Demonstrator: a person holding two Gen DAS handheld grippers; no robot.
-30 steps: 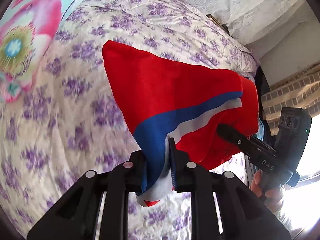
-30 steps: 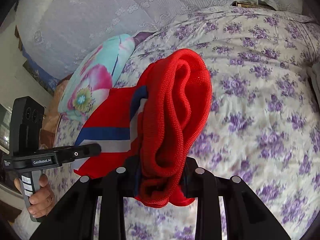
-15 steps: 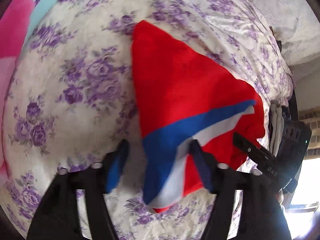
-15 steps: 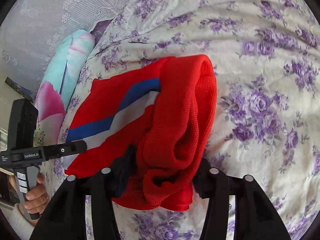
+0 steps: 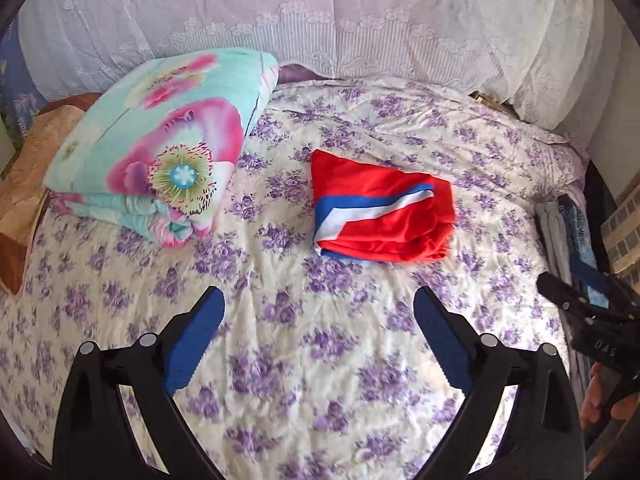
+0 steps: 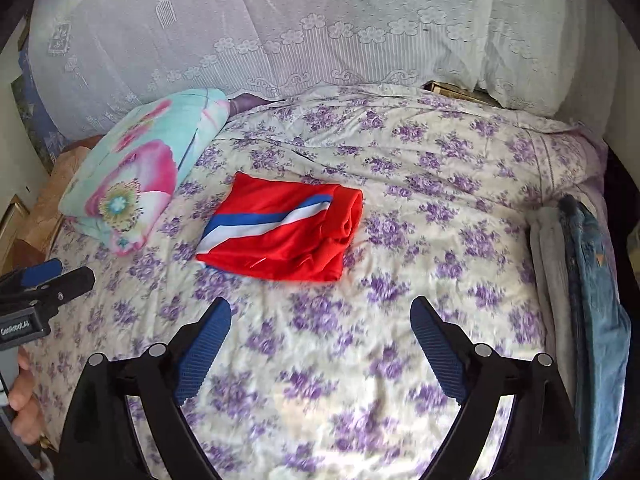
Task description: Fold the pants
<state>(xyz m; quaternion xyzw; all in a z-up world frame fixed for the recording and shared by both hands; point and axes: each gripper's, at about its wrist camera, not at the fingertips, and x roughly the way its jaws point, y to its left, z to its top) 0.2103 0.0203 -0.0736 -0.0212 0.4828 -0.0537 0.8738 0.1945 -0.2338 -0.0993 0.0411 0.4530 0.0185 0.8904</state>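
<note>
The red pants [image 5: 380,216] with a blue and white stripe lie folded in a compact bundle on the purple-flowered bedspread [image 5: 320,360], also visible as the red pants [image 6: 280,232] in the right wrist view. My left gripper [image 5: 318,312] hangs above the bed, well short of the bundle, its jaws opening wide with nothing between them. My right gripper [image 6: 320,320] is likewise drawn back from the pants, jaws opening, nothing between the blue pads. Each gripper shows at the edge of the other's view, held by a hand.
A folded floral blanket [image 5: 160,160] sits left of the pants. White lace-covered pillows [image 5: 360,20] line the head of the bed. Folded jeans [image 6: 596,280] and grey clothes [image 6: 548,264] are stacked at the right edge. A brown cloth [image 5: 24,200] lies far left.
Both grippers let go of the pants, opened wide and pulled up and back. The pants went from hanging in both grips to lying folded on the bed.
</note>
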